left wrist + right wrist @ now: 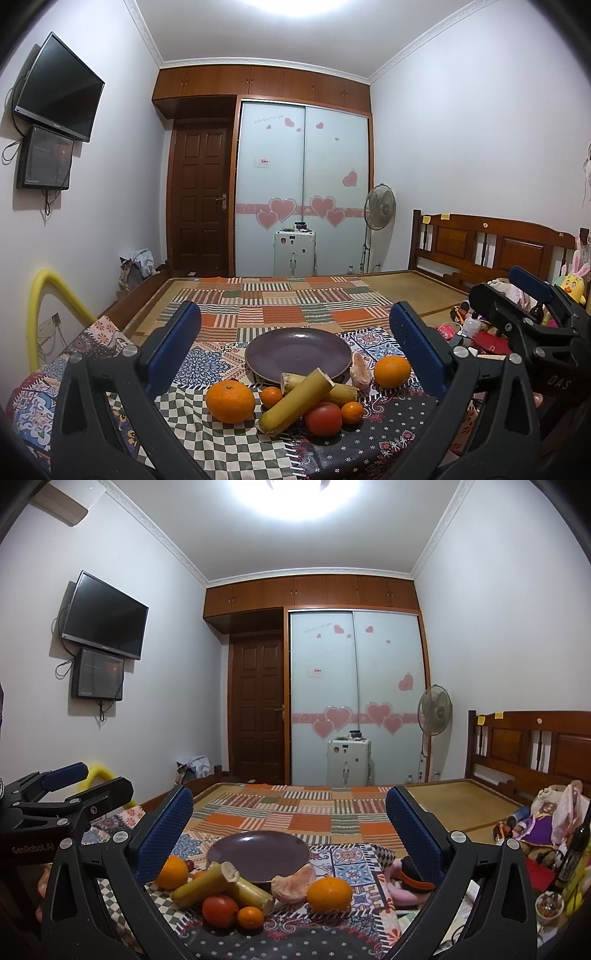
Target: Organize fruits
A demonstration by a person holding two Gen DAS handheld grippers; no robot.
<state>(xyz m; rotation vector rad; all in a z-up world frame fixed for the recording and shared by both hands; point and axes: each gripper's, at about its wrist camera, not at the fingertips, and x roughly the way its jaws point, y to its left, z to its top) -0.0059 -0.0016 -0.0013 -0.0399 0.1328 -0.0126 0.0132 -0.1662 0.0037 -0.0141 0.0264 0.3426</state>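
An empty purple plate (297, 353) (258, 853) sits on a patterned cloth. In front of it lie two yellow sugarcane pieces (295, 400) (207, 882), a big orange (230, 401) (172, 872) at left, another orange (392, 371) (330, 893) at right, a red tomato (323, 420) (219, 911), two small tangerines (271, 397) (250, 917), and a peeled pinkish citrus piece (360, 370) (293, 883). My left gripper (295, 339) and right gripper (290, 823) are open and empty, held above and short of the fruit.
The cloth covers a low surface against a bed with a patchwork blanket (280, 299). Plush toys and bottles (554, 827) crowd the right side. A yellow hoop (48, 295) stands at left. A wardrobe, suitcase (294, 253) and fan (379, 212) are at the far wall.
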